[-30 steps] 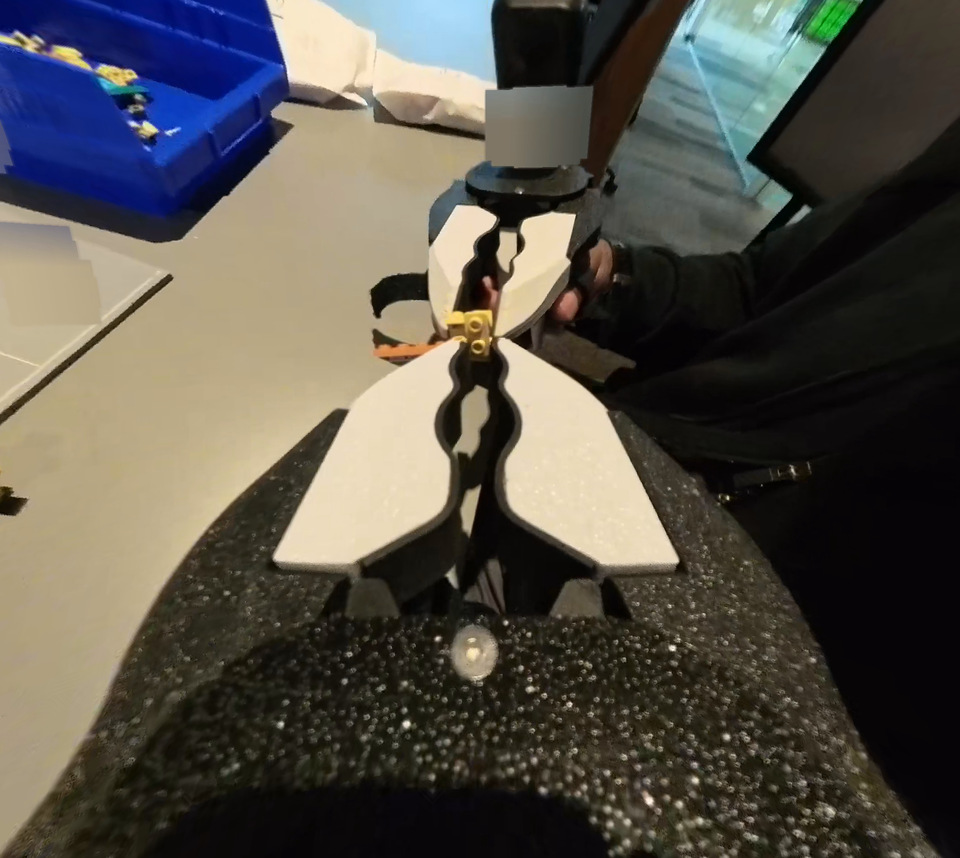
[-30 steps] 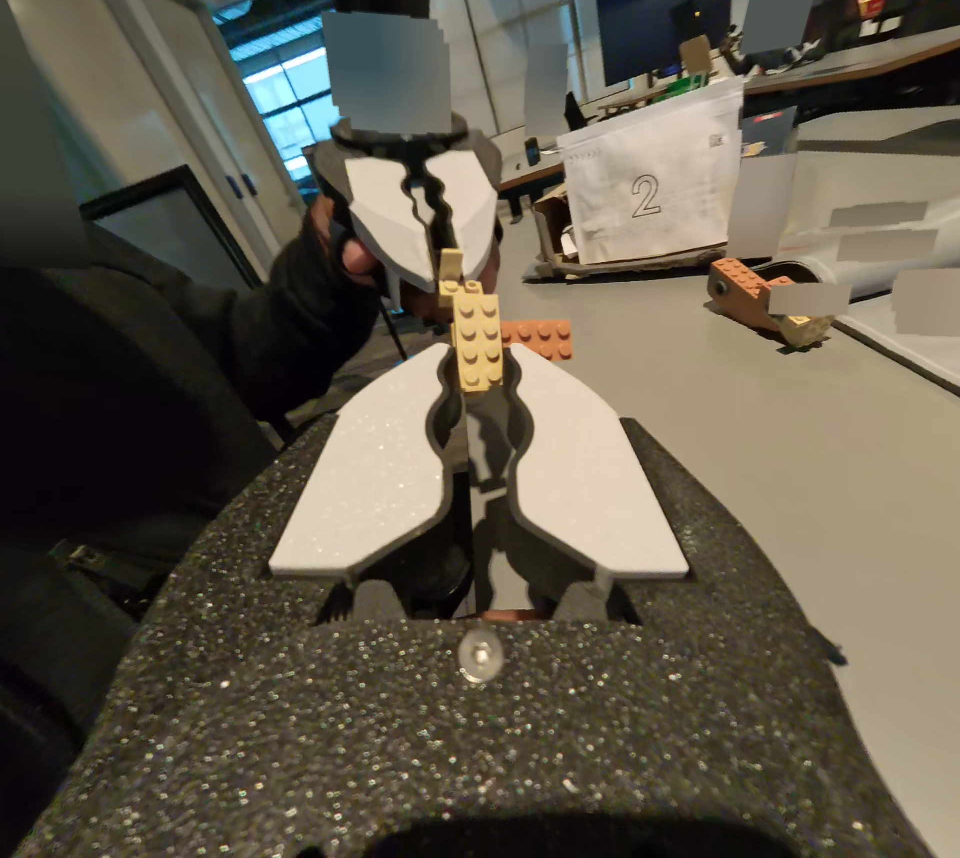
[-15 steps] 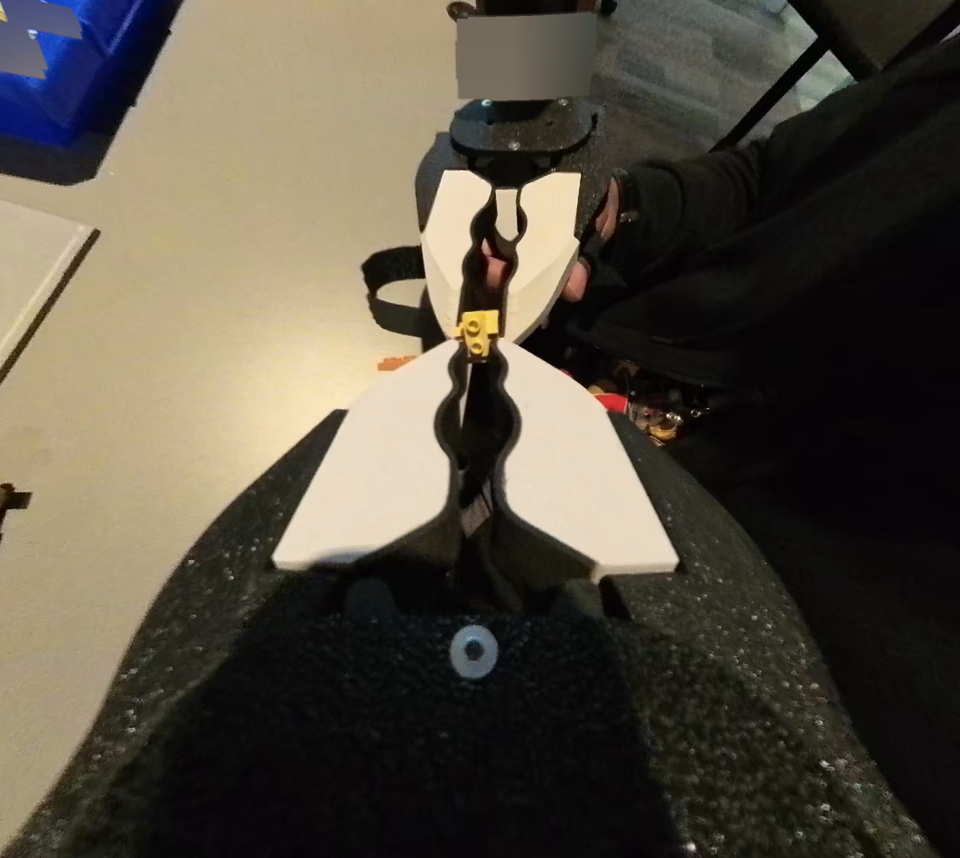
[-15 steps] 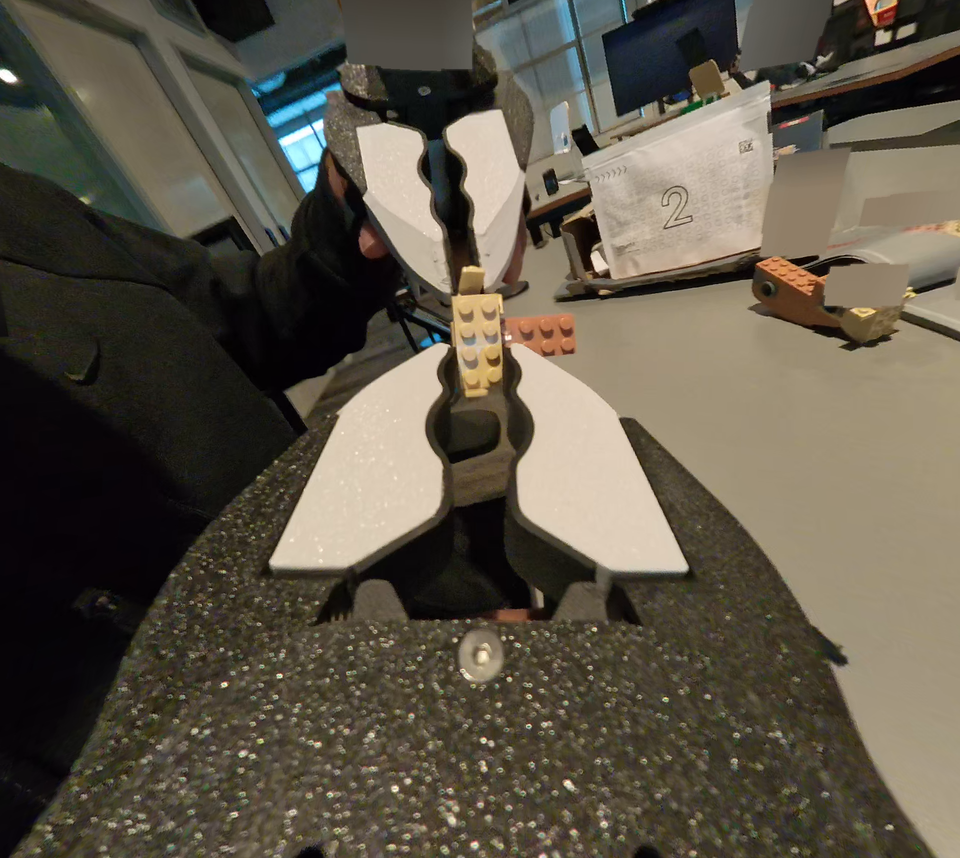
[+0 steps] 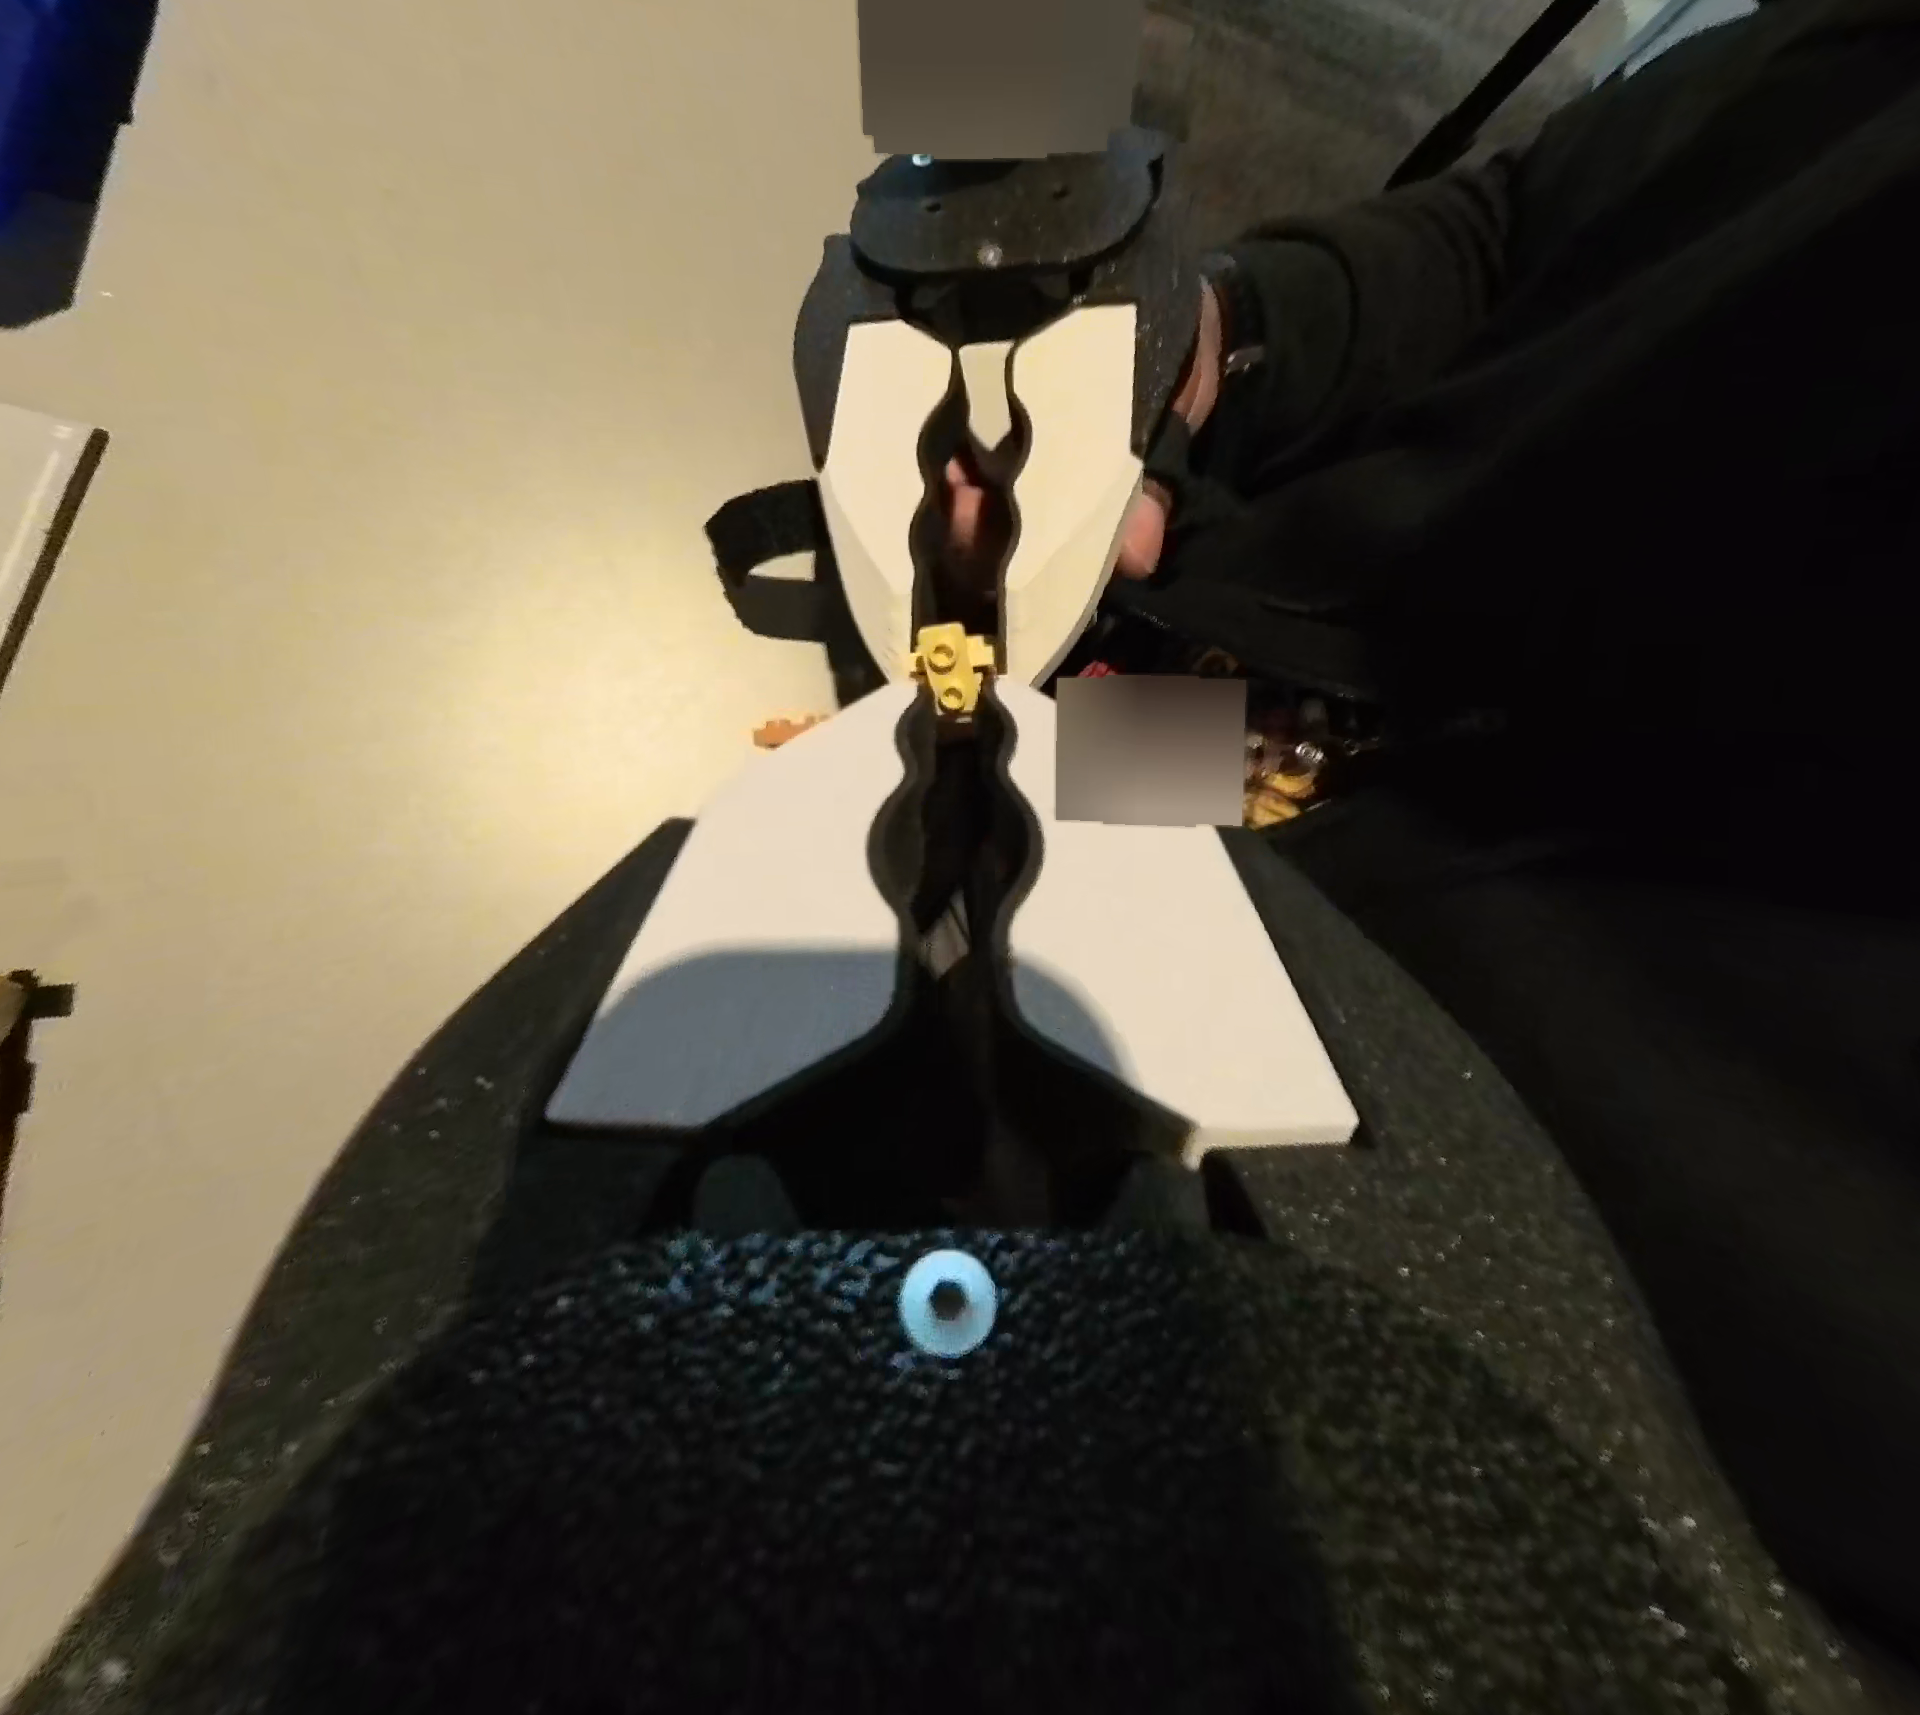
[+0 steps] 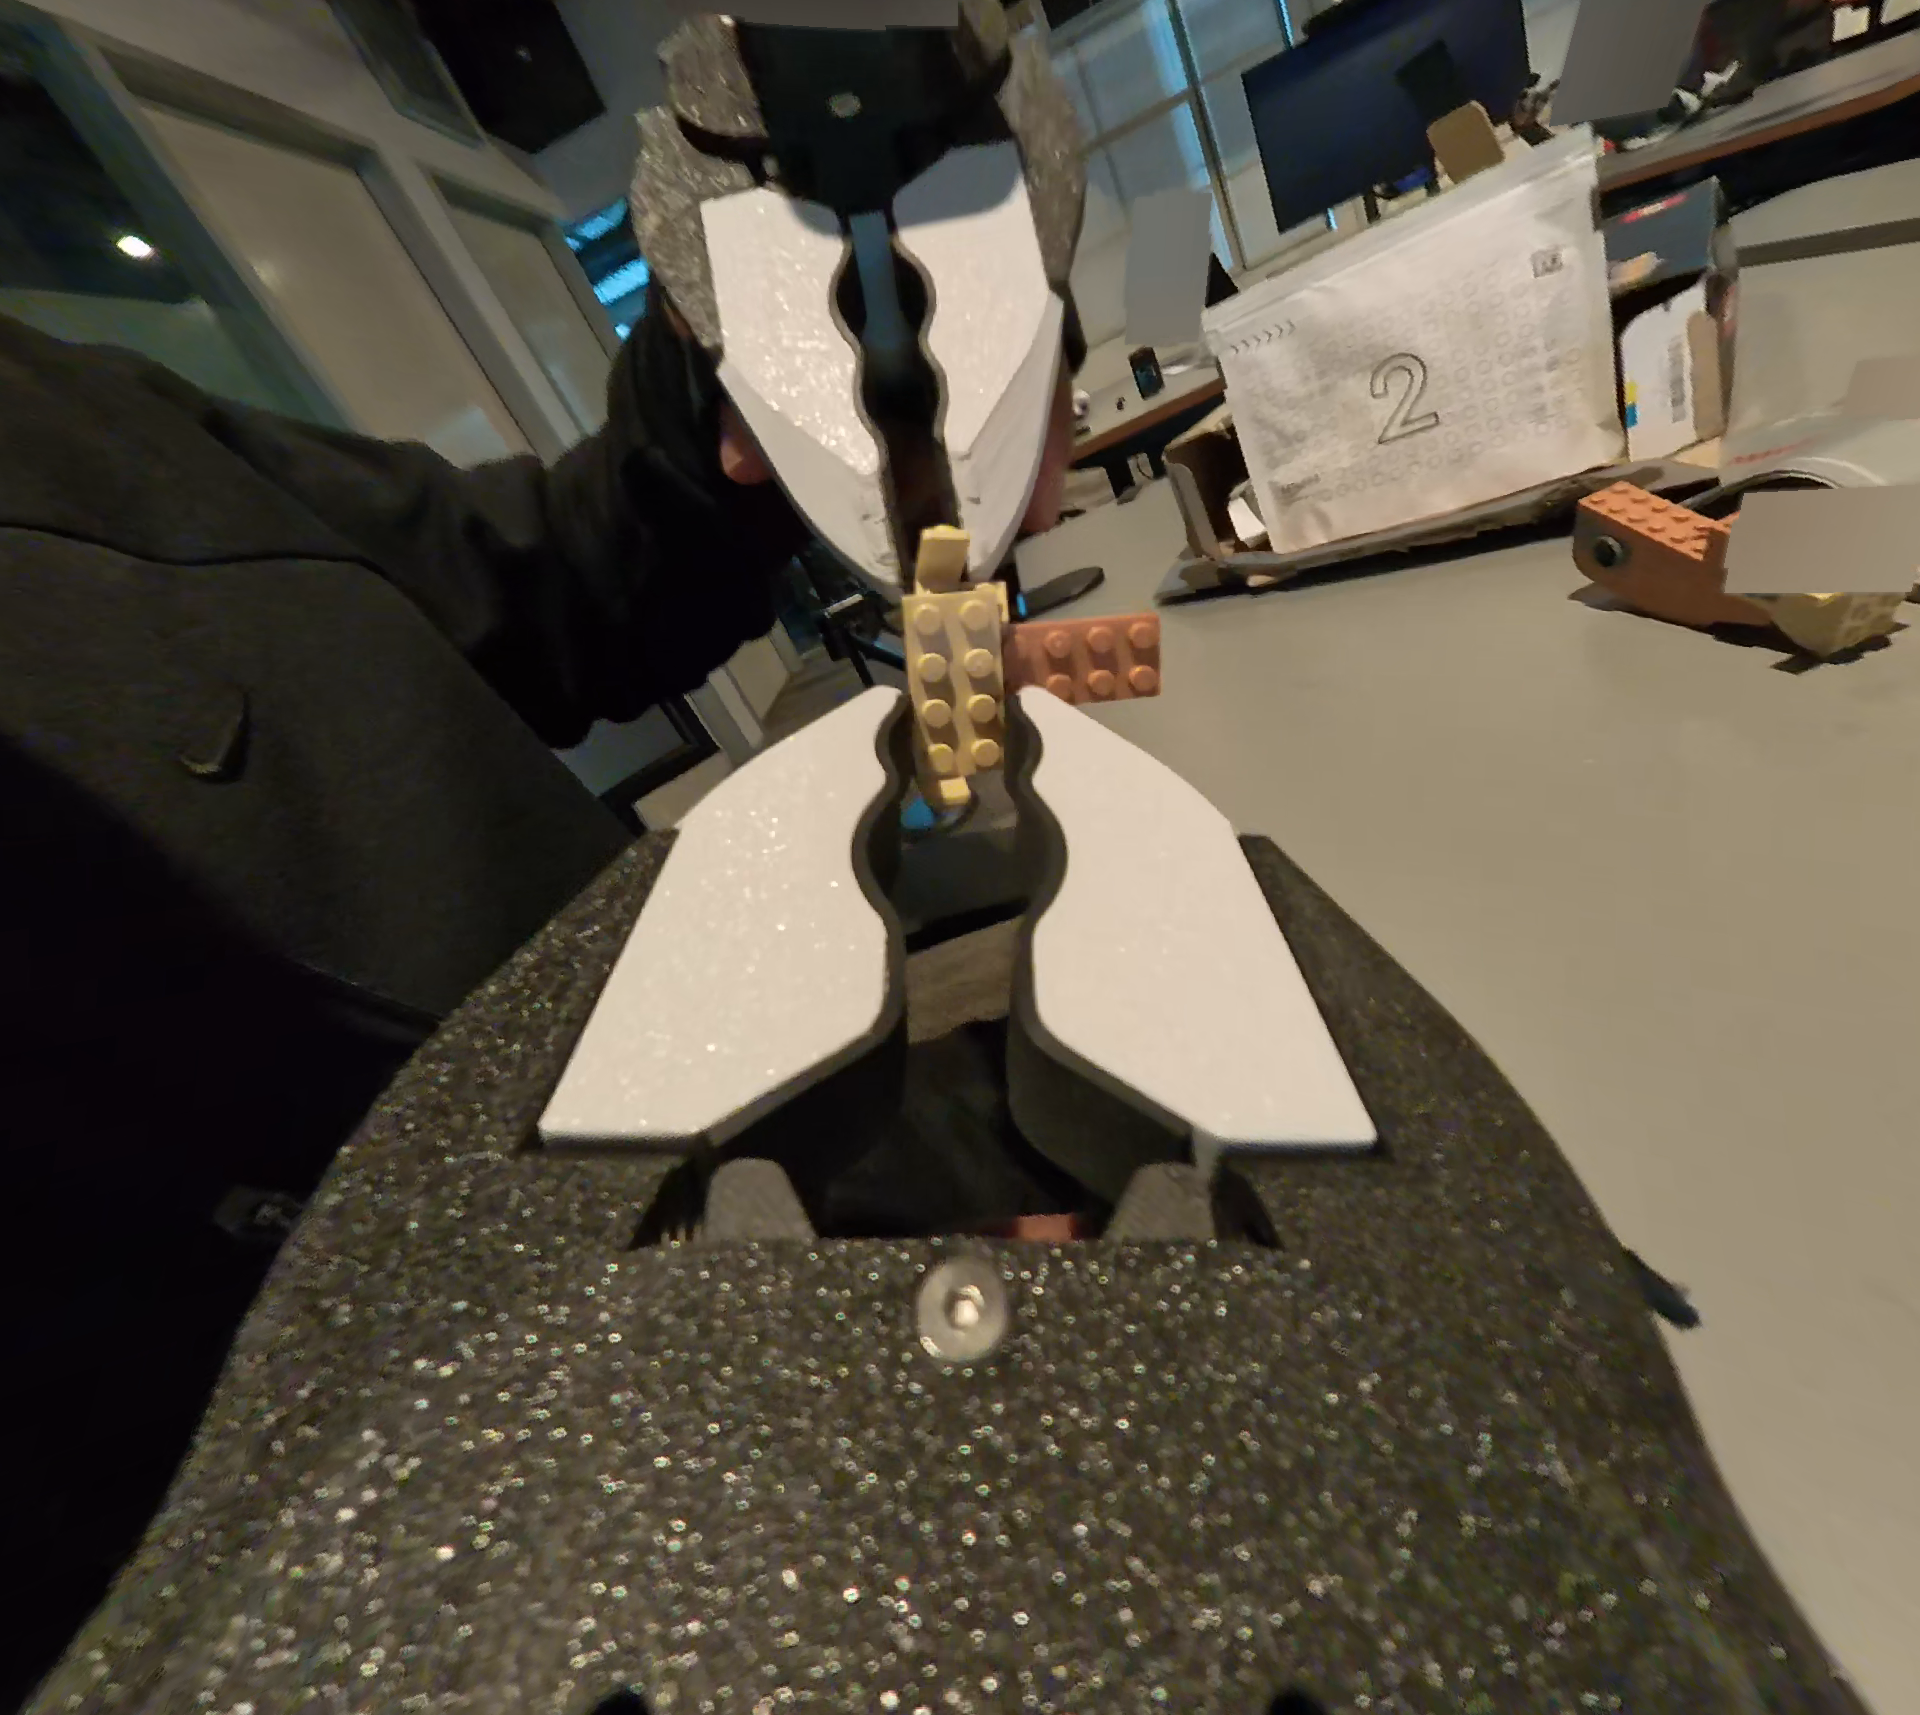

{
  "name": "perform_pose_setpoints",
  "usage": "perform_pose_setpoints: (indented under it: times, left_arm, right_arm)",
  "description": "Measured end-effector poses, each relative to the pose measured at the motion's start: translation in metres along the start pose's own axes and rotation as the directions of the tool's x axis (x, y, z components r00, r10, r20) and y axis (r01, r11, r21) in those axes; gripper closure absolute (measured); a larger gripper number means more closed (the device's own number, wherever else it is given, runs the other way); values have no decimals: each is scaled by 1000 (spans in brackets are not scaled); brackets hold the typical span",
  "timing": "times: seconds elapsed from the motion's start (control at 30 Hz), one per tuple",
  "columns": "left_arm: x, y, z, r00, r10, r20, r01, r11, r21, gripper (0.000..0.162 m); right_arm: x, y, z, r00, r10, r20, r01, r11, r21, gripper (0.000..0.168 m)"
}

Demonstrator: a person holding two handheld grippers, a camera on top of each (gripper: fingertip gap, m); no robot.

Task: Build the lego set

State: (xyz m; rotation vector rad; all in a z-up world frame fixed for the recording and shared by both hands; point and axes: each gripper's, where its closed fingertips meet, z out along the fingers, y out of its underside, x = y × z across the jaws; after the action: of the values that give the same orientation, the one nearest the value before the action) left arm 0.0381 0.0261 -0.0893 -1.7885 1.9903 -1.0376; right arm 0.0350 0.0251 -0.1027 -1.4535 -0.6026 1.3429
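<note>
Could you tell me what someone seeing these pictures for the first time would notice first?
Probably the two grippers meeting tip to tip in mid-air: the right gripper is clamped on a tan studded plate, and the left gripper pinches a small yellow piece against it. Next, a brown brick juts sideways from the plate.

Printed marking on white bag (image 6: 1423, 408) at table's far side; other print too small.
</note>
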Motion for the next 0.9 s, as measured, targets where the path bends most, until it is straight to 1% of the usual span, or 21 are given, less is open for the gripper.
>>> perform_pose_setpoints:
  times: [0.1, 0.33, 0.6, 0.9]
  left_arm:
    - [-1, 3, 1, 999, 41, 17, -41, 998, -39, 154]
    - [-3, 6, 1, 998, 56, -4, -57, 998, -30, 154]
    - [-4, 17, -1, 990, 136, -24, -138, 974, -179, 154]
    - [-4, 20, 5, 971, 221, -93, -240, 904, -353, 154]
  right_arm:
    - [2, 4, 2, 1000, -14, -19, 13, 999, -31, 152]
    - [3, 6, 4, 1000, 8, -11, -9, 999, -50, 152]
    - [5, 14, 12, 999, -21, -38, 17, 995, -102, 152]
    - [5, 20, 14, 998, -37, -52, 30, 989, -142, 152]
